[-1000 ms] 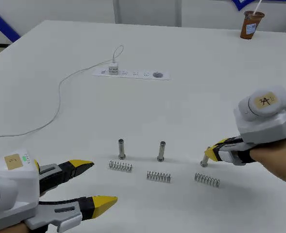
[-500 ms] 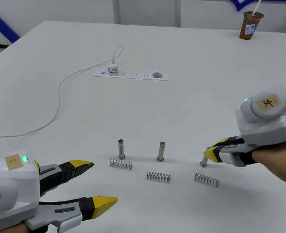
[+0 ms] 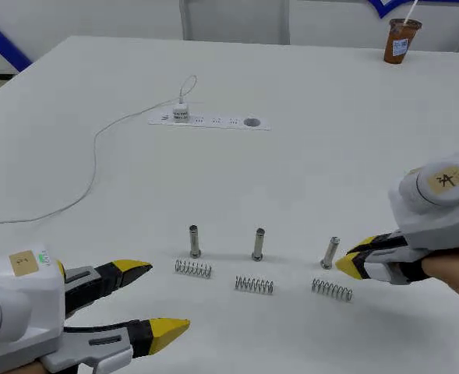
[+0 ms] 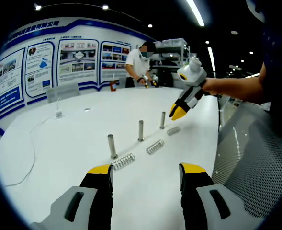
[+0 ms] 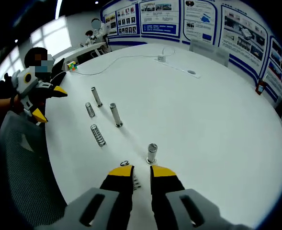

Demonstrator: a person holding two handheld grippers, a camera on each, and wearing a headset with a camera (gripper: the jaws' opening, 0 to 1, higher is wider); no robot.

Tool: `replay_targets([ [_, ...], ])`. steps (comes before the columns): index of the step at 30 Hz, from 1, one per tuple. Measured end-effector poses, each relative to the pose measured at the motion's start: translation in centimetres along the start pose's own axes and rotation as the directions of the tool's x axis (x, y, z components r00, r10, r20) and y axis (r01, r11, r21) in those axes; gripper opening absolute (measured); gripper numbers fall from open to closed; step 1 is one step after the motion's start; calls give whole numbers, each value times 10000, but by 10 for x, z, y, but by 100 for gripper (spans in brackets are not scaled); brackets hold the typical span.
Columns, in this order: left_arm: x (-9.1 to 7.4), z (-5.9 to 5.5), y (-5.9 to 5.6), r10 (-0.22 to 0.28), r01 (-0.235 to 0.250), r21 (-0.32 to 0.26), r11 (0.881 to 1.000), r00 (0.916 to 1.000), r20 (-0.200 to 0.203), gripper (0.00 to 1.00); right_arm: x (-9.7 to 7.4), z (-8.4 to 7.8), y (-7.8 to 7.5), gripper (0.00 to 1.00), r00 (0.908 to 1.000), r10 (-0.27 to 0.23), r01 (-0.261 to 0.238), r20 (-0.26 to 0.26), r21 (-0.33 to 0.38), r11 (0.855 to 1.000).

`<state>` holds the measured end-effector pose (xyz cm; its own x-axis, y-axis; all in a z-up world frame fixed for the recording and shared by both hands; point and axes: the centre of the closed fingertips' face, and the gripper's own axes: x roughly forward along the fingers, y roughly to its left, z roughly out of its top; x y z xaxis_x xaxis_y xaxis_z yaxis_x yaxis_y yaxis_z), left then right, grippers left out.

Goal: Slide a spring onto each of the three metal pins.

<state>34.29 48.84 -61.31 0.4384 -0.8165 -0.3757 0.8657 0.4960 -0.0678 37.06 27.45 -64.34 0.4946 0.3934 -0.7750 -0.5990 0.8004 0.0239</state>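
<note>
Three metal pins stand upright in a row on the white table: left pin (image 3: 194,240), middle pin (image 3: 259,243), right pin (image 3: 331,252). A spring lies in front of each: left spring (image 3: 193,269), middle spring (image 3: 254,285), right spring (image 3: 332,290). My right gripper (image 3: 347,266) is shut and holds nothing, its tips just right of the right pin (image 5: 152,153) and above the right spring (image 5: 129,176). My left gripper (image 3: 157,298) hangs open and empty at the lower left, short of the left spring (image 4: 123,161).
A white power strip (image 3: 210,121) with a plugged charger and a long cable (image 3: 95,156) lies farther back. A brown drink cup (image 3: 398,39) stands at the far right. A person (image 4: 141,64) works at the table's far end.
My right gripper has drawn back to the right, off the right pin, which now stands free. The left gripper has barely moved.
</note>
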Motion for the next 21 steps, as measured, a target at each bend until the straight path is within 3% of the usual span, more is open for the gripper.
replay_targets([
  [8,0,1,-1,6,-6,30,10000,10000,-12,57,11,-1,19,14,9961,765,-803,-441,-901,9927],
  [11,0,0,-1,25,-25,11,10000,10000,-15,57,15,-3,23,14,9925,913,-1040,-816,-1686,9802],
  [21,0,-3,-1,72,-72,-82,9999,10000,-14,56,29,-5,27,14,9775,990,-1501,-1863,-2848,9468],
])
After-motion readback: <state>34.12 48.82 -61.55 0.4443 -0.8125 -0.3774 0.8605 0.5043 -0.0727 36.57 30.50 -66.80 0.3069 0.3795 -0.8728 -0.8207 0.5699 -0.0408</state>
